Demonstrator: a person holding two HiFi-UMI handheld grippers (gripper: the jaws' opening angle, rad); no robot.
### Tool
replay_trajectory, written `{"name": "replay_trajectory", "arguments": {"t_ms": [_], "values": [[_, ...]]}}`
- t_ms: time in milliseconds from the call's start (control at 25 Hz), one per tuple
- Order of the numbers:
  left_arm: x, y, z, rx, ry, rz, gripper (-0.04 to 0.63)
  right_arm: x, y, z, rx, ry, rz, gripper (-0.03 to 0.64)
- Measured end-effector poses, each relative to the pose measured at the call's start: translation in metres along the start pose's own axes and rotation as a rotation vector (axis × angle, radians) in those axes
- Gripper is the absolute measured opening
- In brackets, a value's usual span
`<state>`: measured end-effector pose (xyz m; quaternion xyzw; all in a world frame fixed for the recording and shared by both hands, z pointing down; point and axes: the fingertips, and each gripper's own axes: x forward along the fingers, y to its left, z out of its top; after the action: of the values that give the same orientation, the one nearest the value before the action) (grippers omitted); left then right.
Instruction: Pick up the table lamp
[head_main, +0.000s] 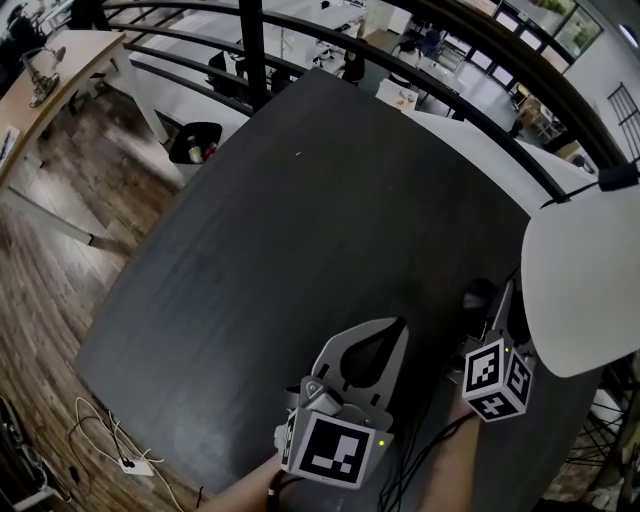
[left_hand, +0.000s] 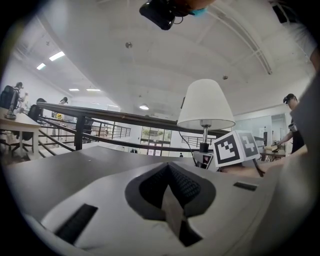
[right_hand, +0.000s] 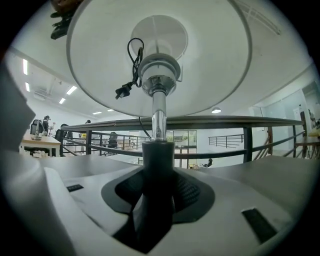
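Table lamp (head_main: 585, 290): white shade, chrome stem, dark column. It stands near the right edge of the dark surface (head_main: 300, 250); its foot is hidden under the shade, so contact with the surface is uncertain. Right gripper (right_hand: 159, 172): jaws clamped on the lamp's dark column. Left gripper (head_main: 400, 325): jaws pressed together, nothing between them, just beside the right one.

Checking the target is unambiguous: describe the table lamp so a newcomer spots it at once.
Find the dark round table, then its right side in the head view. The table lamp stands there, dark stem between the jaws of the right gripper. Only it has a white cone shade on a chrome rod.
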<state>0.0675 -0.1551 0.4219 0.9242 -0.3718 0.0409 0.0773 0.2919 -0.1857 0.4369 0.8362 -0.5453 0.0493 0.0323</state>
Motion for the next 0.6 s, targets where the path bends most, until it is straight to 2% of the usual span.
{"name": "replay_trajectory", "arguments": {"t_ms": [240, 520, 600], "values": [[0.002, -0.001, -0.006, 0.017, 0.024, -0.006, 0.043, 0.000, -0.005, -0.001, 0.002, -0.008, 0.007, 0.163], [0.005, 0.003, -0.008, 0.019, 0.022, -0.001, 0.043, 0.009, -0.008, 0.009, -0.020, -0.048, -0.028, 0.172], [0.006, 0.007, -0.009, 0.017, 0.022, 0.007, 0.043, 0.016, -0.006, 0.012, -0.030, -0.052, -0.018, 0.151]]}}
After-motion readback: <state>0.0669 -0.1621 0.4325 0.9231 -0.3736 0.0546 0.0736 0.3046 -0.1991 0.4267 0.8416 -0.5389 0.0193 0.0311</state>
